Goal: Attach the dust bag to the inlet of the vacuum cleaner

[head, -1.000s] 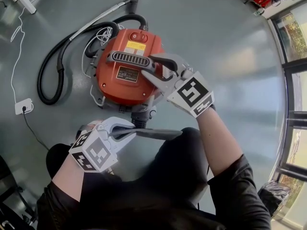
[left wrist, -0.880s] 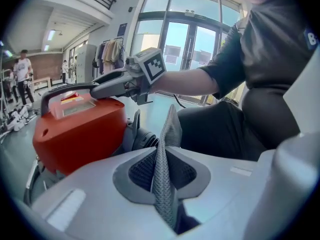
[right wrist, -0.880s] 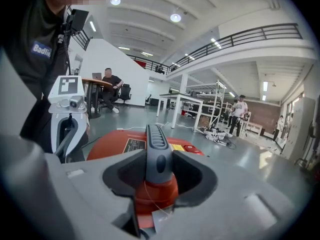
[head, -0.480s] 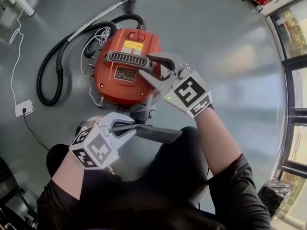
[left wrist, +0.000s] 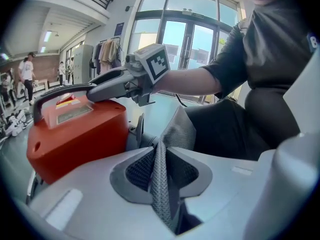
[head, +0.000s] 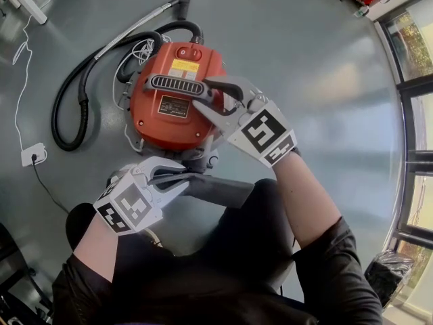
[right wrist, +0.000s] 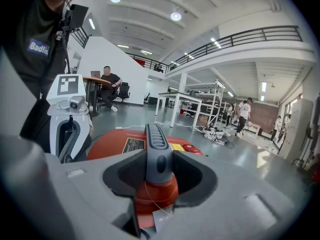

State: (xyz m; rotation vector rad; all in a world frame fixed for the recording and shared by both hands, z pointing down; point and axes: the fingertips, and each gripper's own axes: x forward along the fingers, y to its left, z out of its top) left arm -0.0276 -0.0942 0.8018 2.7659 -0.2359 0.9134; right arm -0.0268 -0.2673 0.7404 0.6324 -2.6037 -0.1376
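The red vacuum cleaner (head: 169,117) stands on the grey floor with its grey carry handle (head: 177,84) on top. My right gripper (head: 201,92) is shut on that handle (right wrist: 156,149), one jaw on each side. At the cleaner's near end sits the grey inlet fitting (head: 201,160). The grey woven dust bag (head: 220,188) lies just in front of the fitting, over the person's lap. My left gripper (head: 181,177) pinches a fold of the bag (left wrist: 176,131) between its pads; its jaws are opening. Whether the bag's mouth touches the inlet is hidden.
A black hose (head: 81,93) and metal wand (head: 145,22) curl round the cleaner's far left. A white cable runs to a floor socket (head: 32,152). Glass doors (head: 416,114) line the right side. People, desks and tables stand far off in both gripper views.
The left gripper has slid a little to the left with the bag, and the bag's end now lies closer under the cleaner's inlet. The right gripper stays on the handle.
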